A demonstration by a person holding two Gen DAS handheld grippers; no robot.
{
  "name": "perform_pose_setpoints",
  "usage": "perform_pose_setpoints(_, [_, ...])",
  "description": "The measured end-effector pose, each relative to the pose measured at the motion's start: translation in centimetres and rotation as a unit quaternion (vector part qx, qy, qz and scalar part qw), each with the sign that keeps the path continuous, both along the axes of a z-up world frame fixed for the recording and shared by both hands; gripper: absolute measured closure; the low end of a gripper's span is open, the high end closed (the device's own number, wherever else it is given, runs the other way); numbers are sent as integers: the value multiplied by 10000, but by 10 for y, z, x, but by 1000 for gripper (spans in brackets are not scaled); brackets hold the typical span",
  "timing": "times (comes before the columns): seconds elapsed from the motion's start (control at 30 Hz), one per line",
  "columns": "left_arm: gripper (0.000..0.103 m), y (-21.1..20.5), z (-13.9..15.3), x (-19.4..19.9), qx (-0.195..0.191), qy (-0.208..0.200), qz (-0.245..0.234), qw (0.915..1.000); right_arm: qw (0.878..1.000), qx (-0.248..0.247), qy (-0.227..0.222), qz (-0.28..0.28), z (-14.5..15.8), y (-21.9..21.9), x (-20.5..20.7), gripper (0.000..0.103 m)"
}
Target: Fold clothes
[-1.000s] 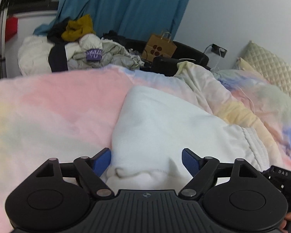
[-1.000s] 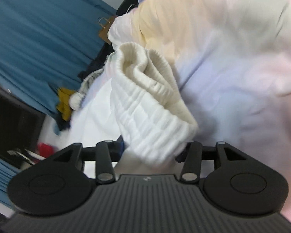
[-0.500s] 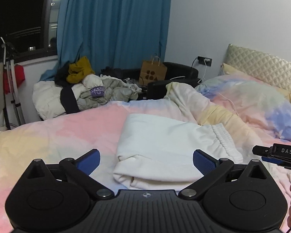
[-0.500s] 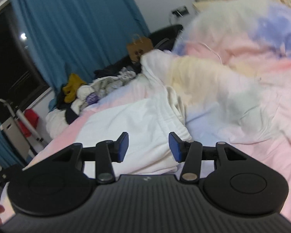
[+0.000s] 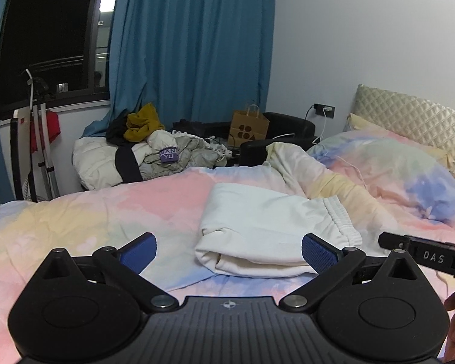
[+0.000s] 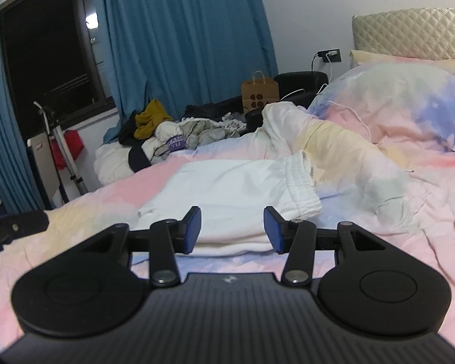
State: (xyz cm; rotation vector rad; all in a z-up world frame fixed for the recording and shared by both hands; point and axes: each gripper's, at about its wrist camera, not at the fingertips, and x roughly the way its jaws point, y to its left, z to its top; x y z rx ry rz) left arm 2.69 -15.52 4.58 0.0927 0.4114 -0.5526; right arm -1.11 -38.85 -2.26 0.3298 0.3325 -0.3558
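Left tool (image 5: pixel 229 253) stood spread wide, nothing between its pads. Right tool (image 6: pixel 232 230) was part open, also empty. Both hung above the bed (image 5: pixel 75 218), clear of the folded white trousers (image 5: pixel 267 227), which lay on the pastel duvet, waistband toward the pillows.

Risk: fold looked loose at the near roll; a careless regrasp could catch one layer and unroll it.

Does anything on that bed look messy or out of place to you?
The folded white garment lies tidy on the pastel duvet. What stands out is the heap of unfolded clothes piled at the bed's far edge, below the curtain.
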Motion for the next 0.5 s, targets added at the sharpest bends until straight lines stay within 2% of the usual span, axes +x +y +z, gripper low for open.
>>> perform_pose_setpoints(0.2, [0,17,-9,-7,-8,-40,131,9999,9999,-101,89,-85,-6,16,2,52])
perform_pose_setpoints(0.3, [0,26,-15,-5,4,-61,225,9997,9998,12,115,-140,-15,19,8,51])
perform_pose_setpoints(0.43, [0,36,-23,1,7,-43,306,9995,9992,-243,296,-114,-24,32,23,51])
perform_pose_setpoints(0.5, [0,40,-25,6,-38,29,323,9995,9986,-379,342,-133,-28,38,28,41])
